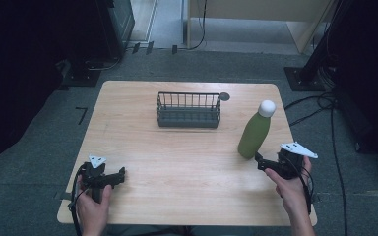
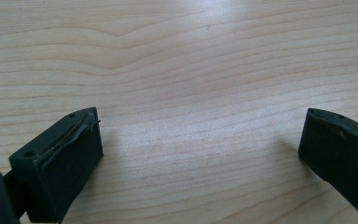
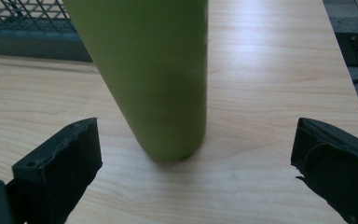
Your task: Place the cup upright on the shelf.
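Facing a green bottle [image 3: 149,74] upright on the table [image 1: 177,162], the right gripper [image 3: 193,163] held its jaws spread wide; the left gripper [image 2: 200,154] likewise, over bare wood. The bottle looked rigid, smooth, probably slippery and top-heavy; gripping its lower body seemed safest.

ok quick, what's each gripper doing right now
left gripper: open, holding nothing, over bare table.
right gripper: open, jaws either side of the green bottle, not gripping it.

Wire basket [image 1: 188,110]: dark, oblong, at the table's [image 1: 187,196] far middle, about 12 o'clock from the table centre. Small grey disc [image 1: 224,96]: flat on the wood at the basket's 2 o'clock, just beside its corner. Off the table: dark stand base [image 1: 303,78] at 2 o'clock with cables [image 1: 320,105] trailing over grey carpet [image 1: 24,167].
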Tool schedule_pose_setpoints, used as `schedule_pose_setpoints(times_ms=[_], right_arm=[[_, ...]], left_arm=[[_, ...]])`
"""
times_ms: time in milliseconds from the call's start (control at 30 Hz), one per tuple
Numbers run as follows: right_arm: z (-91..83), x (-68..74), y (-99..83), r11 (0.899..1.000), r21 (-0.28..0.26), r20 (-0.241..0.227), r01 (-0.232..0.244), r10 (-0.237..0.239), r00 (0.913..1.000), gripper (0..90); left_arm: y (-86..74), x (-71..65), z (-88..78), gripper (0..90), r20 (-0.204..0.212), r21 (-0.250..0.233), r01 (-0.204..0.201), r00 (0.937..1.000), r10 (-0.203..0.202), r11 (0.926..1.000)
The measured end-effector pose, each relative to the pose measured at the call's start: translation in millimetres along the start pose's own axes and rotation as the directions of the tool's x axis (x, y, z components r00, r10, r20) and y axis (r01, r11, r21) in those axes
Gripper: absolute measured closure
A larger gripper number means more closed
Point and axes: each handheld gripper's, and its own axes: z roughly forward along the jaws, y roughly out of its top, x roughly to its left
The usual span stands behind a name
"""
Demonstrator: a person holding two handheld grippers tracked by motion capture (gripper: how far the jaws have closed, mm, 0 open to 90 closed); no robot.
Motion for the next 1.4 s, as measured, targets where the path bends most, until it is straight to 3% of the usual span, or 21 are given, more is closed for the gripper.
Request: schedule_pose_setpoints(times_ms=[967,1400], right_arm=[[28.8,28.6,39.1,0.996,-0.09,0.001,-0.013,0.013,0.9999,17.7],[43.7,27.2,41.4,0.995,-0.093,-0.005,-0.047,0.046,0.9989,15.2]], left_arm=[[0.0,0.0,0.0,0.0,0.0,0.0,0.0,1.0,0.0,1.0],[0.0,0.0,0.0,0.0,0.0,0.0,0.0,1.0,0.0,1.0]])
